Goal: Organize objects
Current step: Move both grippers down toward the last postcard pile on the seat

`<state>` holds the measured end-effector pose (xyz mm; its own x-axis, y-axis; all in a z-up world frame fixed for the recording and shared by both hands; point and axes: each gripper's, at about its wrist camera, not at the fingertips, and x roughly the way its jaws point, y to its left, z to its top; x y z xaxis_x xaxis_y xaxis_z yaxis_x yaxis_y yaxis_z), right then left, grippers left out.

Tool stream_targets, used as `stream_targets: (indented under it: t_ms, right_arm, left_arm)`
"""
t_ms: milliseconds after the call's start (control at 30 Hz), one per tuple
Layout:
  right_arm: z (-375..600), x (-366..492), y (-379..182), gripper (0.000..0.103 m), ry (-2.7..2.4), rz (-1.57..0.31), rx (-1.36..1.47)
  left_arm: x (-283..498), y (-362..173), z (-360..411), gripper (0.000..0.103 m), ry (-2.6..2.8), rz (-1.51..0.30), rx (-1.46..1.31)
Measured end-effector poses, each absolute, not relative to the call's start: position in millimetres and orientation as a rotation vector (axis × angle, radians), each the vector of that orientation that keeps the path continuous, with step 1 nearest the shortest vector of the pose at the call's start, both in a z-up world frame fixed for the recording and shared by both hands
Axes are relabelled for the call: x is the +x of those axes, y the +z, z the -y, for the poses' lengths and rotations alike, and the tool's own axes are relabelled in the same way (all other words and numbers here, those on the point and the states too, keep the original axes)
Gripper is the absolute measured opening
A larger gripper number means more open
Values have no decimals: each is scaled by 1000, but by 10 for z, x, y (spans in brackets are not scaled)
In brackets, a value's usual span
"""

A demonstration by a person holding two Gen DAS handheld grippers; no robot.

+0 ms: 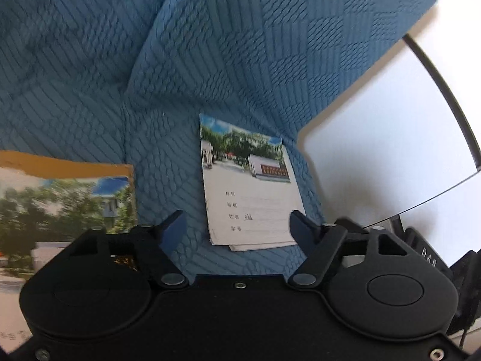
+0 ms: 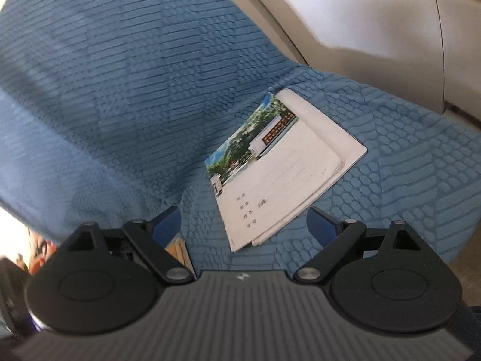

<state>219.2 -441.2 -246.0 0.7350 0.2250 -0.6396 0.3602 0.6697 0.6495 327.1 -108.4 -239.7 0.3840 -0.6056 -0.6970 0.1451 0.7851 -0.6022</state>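
Currently both tools hover over a blue quilted bedspread (image 1: 90, 60), aimed down at a thin notebook (image 1: 249, 186) lying flat on it, cover up, with a photo band along its far edge and lines of print below. Left hand-held gripper (image 1: 237, 225): jaws apart, nothing between the pads, the near edge of the notebook showing in the gap but not touched. No earlier view, so only the stance is noted: released, not gripping. Right hand-held gripper (image 2: 245, 221): jaws wide, also empty; from its side the notebook (image 2: 285, 168) lies skewed, near corner just ahead of the gap, pages fanned slightly at that corner. Second book (image 1: 60, 204), orange-edged with a tree photo on its cover, lies left of the notebook, apart from it, partly under the left tool's body. White board or panel (image 1: 390, 138) sits right of the notebook, near but not touching. Judgement: the notebook is the item to be gathered; both tools line up on its near edge, probably because a flat, limp booklet on soft cloth offers only an edge to pinch. Loose pages may splay or slip if just the cover is caught. The bedspread gives under pressure, so sliding a pad beneath looks feasible.
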Motion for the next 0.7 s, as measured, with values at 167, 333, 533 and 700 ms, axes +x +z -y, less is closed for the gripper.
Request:
stream_targets:
  t_ms: [167,333,533,700]
  right_arm:
    - [4581,2407,-2600,68,-157,-805,896]
    - [4668,2611,-2722,44,-183,-855,890]
    - [4745,2811,-2901,32,-174,-926,934]
    - [4698,2927,-2915,29,-183,-957,867]
  left_arm:
    - [3421,-2650,1224,50,-518,-1165,-546]
    - [3486,-2877,1277,40,-465,-1222,-568]
    - [3518,-3011,1383,40,-475,-1269,-585]
    - [3541,-3089,1461,39,-439,-1291,-562]
